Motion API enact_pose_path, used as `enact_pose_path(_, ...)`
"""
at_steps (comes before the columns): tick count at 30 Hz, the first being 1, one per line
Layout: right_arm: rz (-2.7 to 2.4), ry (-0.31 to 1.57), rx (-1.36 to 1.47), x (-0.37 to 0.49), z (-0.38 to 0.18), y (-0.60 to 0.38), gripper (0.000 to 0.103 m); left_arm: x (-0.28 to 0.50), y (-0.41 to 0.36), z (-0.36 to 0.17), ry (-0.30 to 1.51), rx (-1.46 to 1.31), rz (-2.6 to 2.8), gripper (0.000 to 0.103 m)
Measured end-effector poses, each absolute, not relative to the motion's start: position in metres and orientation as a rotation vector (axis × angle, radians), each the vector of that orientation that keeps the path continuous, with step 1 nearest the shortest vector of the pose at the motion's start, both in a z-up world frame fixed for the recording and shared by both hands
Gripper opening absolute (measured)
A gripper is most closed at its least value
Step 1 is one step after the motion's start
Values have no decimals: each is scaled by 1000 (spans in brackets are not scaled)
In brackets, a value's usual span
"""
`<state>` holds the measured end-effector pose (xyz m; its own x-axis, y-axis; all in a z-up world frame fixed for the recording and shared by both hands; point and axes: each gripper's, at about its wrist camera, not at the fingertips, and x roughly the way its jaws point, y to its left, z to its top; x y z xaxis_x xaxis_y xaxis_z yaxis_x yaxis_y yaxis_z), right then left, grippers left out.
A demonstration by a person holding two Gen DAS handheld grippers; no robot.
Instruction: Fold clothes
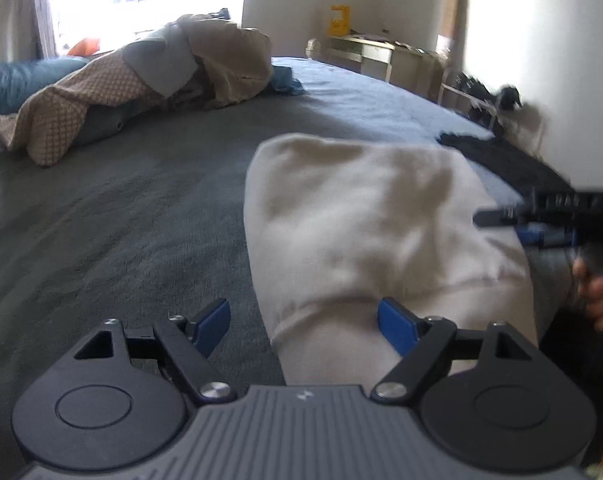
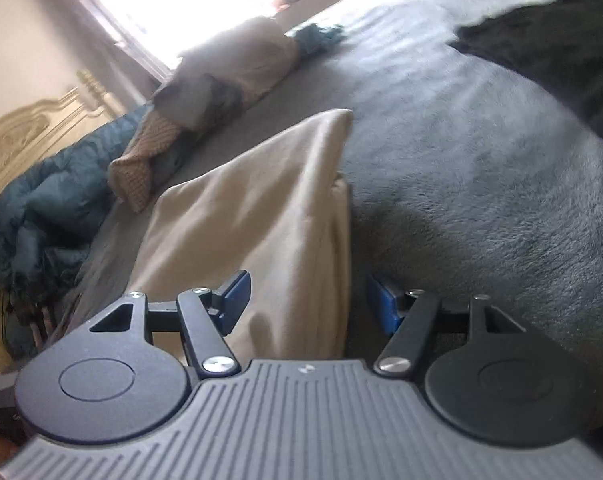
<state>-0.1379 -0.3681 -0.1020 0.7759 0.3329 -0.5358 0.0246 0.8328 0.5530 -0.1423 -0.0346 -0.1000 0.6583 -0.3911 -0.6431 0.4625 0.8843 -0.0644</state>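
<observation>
One blue quilt (image 2: pixel 41 216) at 9 o'clock on the bed (image 1: pixel 101 216). One heap of unfolded clothes (image 1: pixel 149 80) at 11, w/ wide bare bedding in front. One cream garment (image 1: pixel 365 220) lies centre; left gripper (image 1: pixel 307 326) jaws spread over its near-left edge, no pinch. Right gripper (image 2: pixel 307 300) jaws spread astride its right edge. One black garment (image 2: pixel 561 56) at 2.

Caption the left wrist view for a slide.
Open left gripper over folded cream cloth on grey bed.

No text, label or number is legible anywhere — all too blurred.
</observation>
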Motion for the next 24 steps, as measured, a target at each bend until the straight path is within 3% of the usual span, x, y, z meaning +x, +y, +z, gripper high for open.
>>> enact_pose_path(7, 228, 706, 450, -143, -112, -343, 73, -149, -14, -113, 741, -49, -521, 83)
enact_pose_path(16, 259, 735, 487, -144, -112, -351, 75, -167, 12, -106, 682, -128, -581, 83)
enact_pose_path(24, 234, 762, 580, -137, -110, -350, 78, -124, 39, -105, 696, -356, -687, 83)
